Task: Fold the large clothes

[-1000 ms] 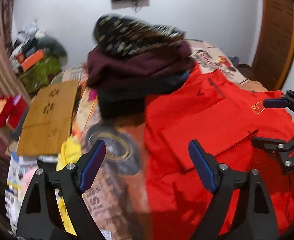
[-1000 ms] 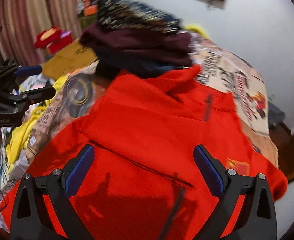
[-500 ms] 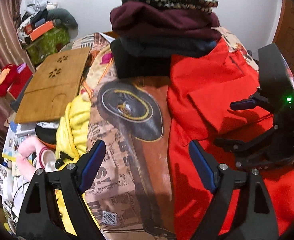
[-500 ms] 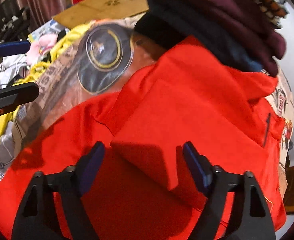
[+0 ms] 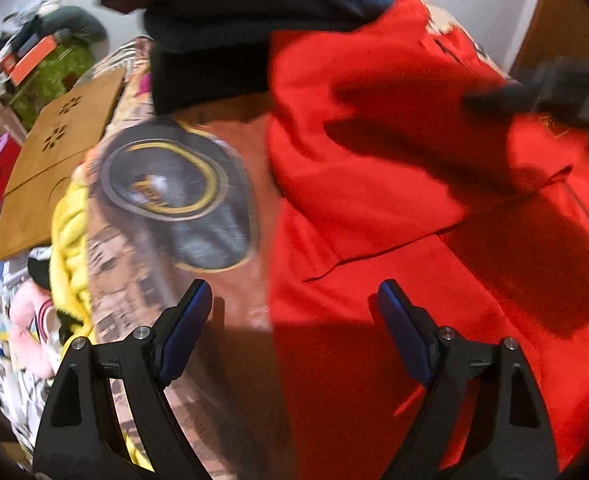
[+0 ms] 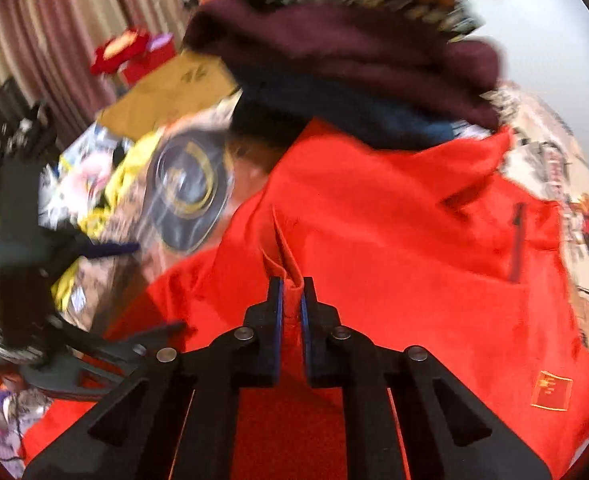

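Observation:
A large red garment (image 5: 394, 184) (image 6: 394, 240) lies spread over a printed bedcover (image 5: 182, 200). In the right wrist view my right gripper (image 6: 290, 292) is shut on a pinched fold of the red garment, which stands up between its blue pads. My left gripper (image 5: 294, 300) hangs open low over the garment's left edge, one finger above the bedcover and the other above red cloth, nothing between them. The right gripper shows as a dark blur (image 5: 542, 96) at the upper right of the left wrist view. The left gripper appears blurred (image 6: 34, 272) at the left of the right wrist view.
A stack of folded dark clothes (image 5: 254, 20) (image 6: 354, 64) sits just beyond the garment. A wooden board (image 5: 54, 160), yellow cloth (image 5: 66, 248) and clutter lie to the left. A small patch (image 6: 550, 394) marks the garment's right side.
My right gripper went from wide open to shut on a fold of the red garment. My left gripper dropped lower toward the garment's left edge, still open.

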`<action>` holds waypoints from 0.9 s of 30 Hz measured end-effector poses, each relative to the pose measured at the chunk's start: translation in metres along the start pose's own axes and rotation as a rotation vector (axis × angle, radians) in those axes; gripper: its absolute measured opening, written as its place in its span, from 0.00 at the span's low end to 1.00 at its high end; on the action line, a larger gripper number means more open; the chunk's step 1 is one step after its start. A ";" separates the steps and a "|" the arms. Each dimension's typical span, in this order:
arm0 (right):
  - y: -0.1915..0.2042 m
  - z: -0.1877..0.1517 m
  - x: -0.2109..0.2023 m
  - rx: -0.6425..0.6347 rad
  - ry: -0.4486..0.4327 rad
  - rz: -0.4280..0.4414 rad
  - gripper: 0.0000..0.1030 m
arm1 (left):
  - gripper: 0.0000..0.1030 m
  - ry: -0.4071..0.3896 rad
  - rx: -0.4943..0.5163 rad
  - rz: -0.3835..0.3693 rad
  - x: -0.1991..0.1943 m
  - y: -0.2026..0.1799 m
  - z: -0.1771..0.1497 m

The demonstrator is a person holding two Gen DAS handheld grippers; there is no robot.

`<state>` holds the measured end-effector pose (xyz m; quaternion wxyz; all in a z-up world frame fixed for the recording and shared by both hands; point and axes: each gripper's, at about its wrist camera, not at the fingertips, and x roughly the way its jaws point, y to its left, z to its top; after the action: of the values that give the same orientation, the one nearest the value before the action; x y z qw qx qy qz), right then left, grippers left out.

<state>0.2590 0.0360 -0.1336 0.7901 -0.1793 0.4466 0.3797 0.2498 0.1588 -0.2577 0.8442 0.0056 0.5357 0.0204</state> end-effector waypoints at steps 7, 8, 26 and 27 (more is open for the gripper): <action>-0.052 0.010 -0.080 0.092 -0.223 -0.118 0.06 | 0.82 0.010 0.048 0.065 0.014 -0.029 0.022; -0.063 0.009 -0.096 0.122 -0.264 -0.138 0.06 | 0.82 0.003 0.049 0.072 0.014 -0.031 0.025; -0.176 -0.091 -0.154 0.463 -0.305 -0.370 0.06 | 0.82 -0.041 -0.166 0.138 0.011 0.023 0.037; -0.180 -0.098 -0.155 0.479 -0.294 -0.362 0.06 | 0.82 -0.035 -0.173 0.131 0.012 0.024 0.036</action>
<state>0.2916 -0.2095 -0.0657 0.9204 -0.0081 0.3653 0.1392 0.2865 0.1842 -0.2523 0.8476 -0.0318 0.5155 0.1215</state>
